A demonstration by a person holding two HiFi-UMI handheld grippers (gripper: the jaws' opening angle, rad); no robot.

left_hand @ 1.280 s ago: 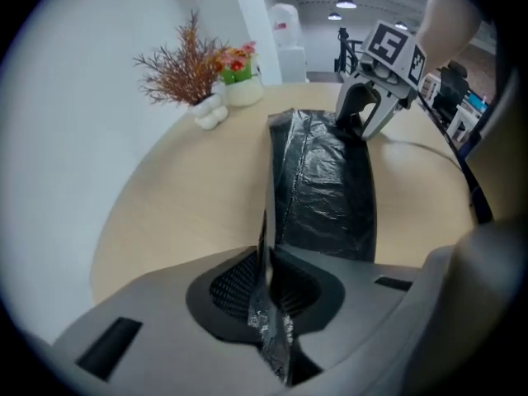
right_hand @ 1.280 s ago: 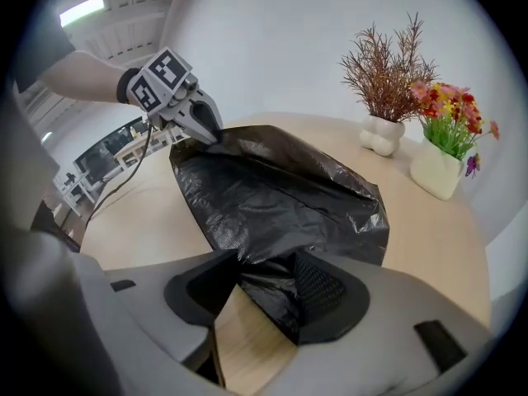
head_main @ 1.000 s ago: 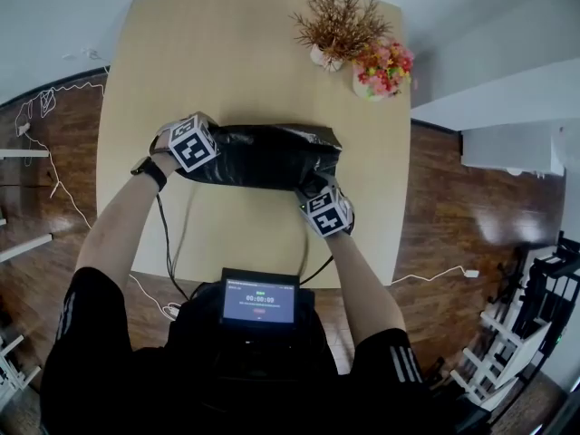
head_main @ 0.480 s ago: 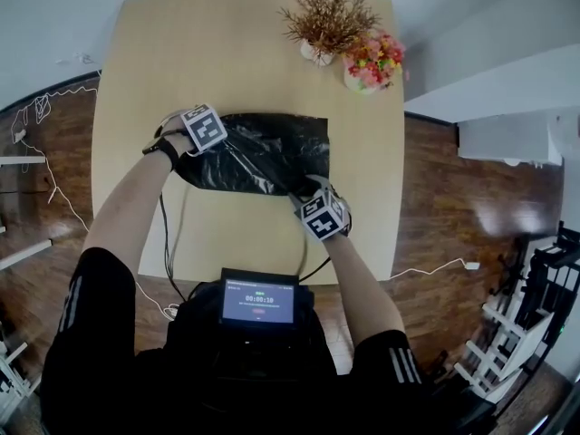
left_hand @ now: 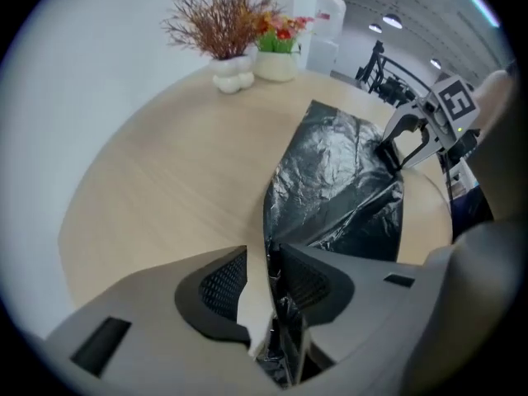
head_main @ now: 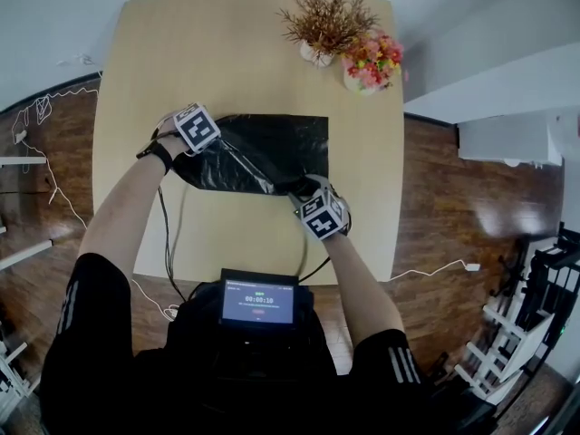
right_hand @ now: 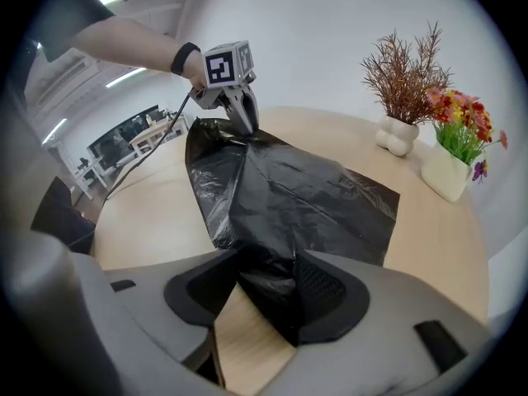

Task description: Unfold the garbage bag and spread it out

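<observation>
The black garbage bag lies mostly flat on the light wooden table, and it is still creased and bunched along its near edge. My left gripper points down at the bag's left corner. Its jaws have just been opening. In the left gripper view a strip of bag hangs in the gap against the right jaw, with the left pad clear of it. My right gripper is shut on the bag's near right corner, and black film is bunched between its pads.
A vase of dried twigs and a pot of coloured flowers stand at the table's far right. A screen sits at the person's chest. Cables run off the near edge to the wooden floor.
The bag has come down from a raised, bunched roll onto the table and spread out flatter. Both grippers have sunk with it, the left one turning a little.
</observation>
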